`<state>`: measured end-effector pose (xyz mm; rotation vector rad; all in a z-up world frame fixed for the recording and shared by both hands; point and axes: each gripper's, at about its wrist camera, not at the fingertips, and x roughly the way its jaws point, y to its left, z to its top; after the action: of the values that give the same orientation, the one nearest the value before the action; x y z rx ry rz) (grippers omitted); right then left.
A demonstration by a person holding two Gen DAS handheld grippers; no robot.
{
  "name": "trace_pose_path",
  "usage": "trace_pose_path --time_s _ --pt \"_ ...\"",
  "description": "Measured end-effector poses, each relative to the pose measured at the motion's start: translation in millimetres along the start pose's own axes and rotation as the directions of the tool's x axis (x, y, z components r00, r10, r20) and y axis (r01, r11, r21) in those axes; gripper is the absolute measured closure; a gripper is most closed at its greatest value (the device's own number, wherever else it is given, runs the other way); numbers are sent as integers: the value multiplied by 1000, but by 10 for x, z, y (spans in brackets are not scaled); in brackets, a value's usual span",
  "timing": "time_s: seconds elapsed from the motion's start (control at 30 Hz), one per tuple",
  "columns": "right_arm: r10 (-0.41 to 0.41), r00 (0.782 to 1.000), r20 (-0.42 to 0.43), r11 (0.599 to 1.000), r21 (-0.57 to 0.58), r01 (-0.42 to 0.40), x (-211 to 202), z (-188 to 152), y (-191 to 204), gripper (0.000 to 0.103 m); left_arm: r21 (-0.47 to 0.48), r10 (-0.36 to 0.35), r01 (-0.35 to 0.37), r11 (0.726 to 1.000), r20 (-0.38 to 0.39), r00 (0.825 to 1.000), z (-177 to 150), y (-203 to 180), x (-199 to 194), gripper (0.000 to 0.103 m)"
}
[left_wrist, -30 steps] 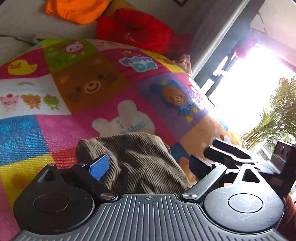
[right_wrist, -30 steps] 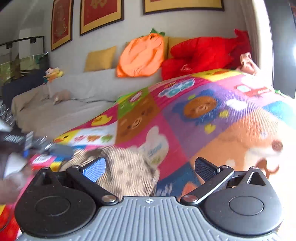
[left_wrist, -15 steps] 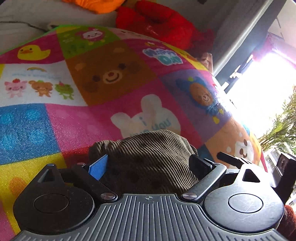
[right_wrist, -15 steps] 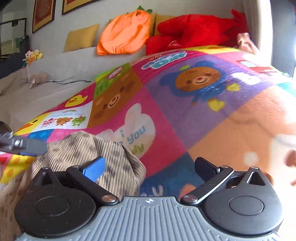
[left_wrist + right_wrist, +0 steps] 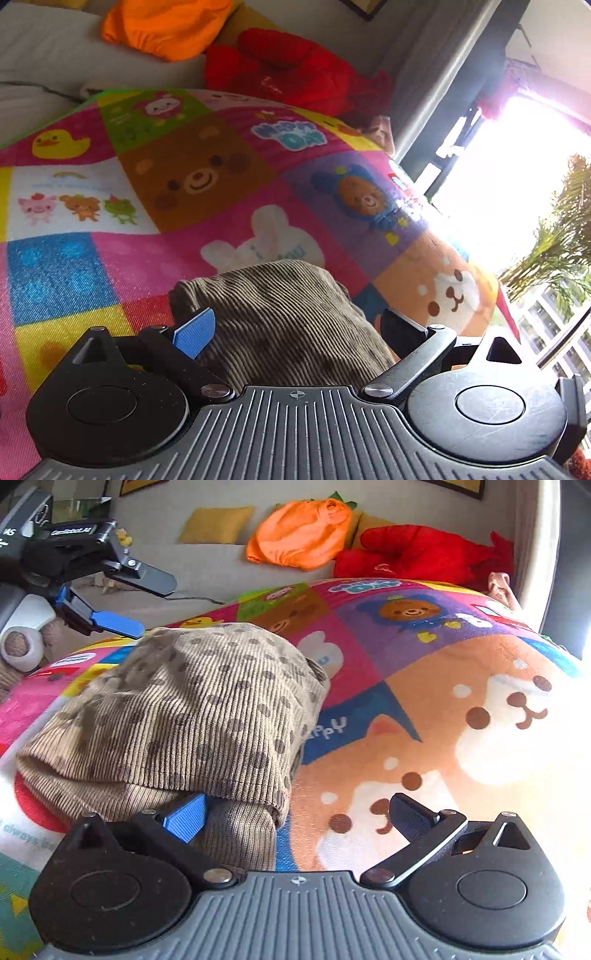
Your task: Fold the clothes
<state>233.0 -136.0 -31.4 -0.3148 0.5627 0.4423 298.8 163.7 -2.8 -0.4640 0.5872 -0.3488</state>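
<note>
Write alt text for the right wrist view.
A folded tan spotted corduroy garment lies on a colourful cartoon-animal play mat, with the open right gripper at its near edge. The left gripper, also open, hovers at upper left.

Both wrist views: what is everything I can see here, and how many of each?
Corduroy garment: one, tan with dark dots, folded in a bundle on the mat.
Play mat: one, many-coloured squares with cartoon animals, under the garment.
Orange cushion: one, on the grey sofa behind the mat.
Red plush toy: one, beside the orange cushion.
Yellow pillow: one, against the sofa back.
Grey sofa: one, behind the mat.
Palm plant: one, green, outside the bright window.
Left gripper: one, black with a blue pad, jaws open, above the garment's far edge.
Right gripper: one, black, jaws open, at the garment's near edge.
</note>
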Motion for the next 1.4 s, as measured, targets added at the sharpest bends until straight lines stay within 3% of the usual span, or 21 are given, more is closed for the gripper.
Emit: trace_pose_path --time_s 0.1,0.17,0.27,0.37,0.47,0.63,0.77,0.9,0.97,1.1,1.3,1.4 --pt "102 993 53 993 56 -105 -153 69 -77 0 -3 37 -37 999 -33 999 7 91 218 4" --pt "118 988 99 989 80 -127 -231 130 -96 0 -5 46 -46 999 -47 998 5 144 322 4" --pt "72 989 130 992 95 -84 -183 221 -123 0 2 44 -44 999 -57 997 6 181 390 3" --pt "-6 997 83 998 59 1 111 255 -112 0 5 36 -36 999 -67 997 12 218 428 2" --pt "-6 999 32 998 59 4 392 203 -115 0 14 36 -35 999 -75 997 15 239 450 2" --pt "-7 1000 24 997 71 5 463 179 -134 0 16 49 -48 999 -70 996 -6 219 448 1" --pt "-6 999 38 993 117 2 374 116 -180 0 42 136 -135 990 -19 991 -98 56 128 1" --pt "14 1000 12 983 182 -16 151 -27 -140 0 74 208 -211 975 43 977 -455 -209 -433 0" --pt "19 1000 11 984 175 -20 24 -99 -55 0 82 227 -228 970 13 974 -697 -321 -637 0" --pt "48 999 10 987 155 -49 -217 -241 125 0 77 320 -317 945 -37 947 -1201 -514 -960 0" --pt "88 996 5 983 161 -88 -609 -467 302 0 63 433 -433 899 9 901 -1715 -861 -1356 0" --pt "82 997 -8 983 166 -79 -807 -599 345 0 137 507 -510 849 60 860 -1901 -1066 -1371 0"
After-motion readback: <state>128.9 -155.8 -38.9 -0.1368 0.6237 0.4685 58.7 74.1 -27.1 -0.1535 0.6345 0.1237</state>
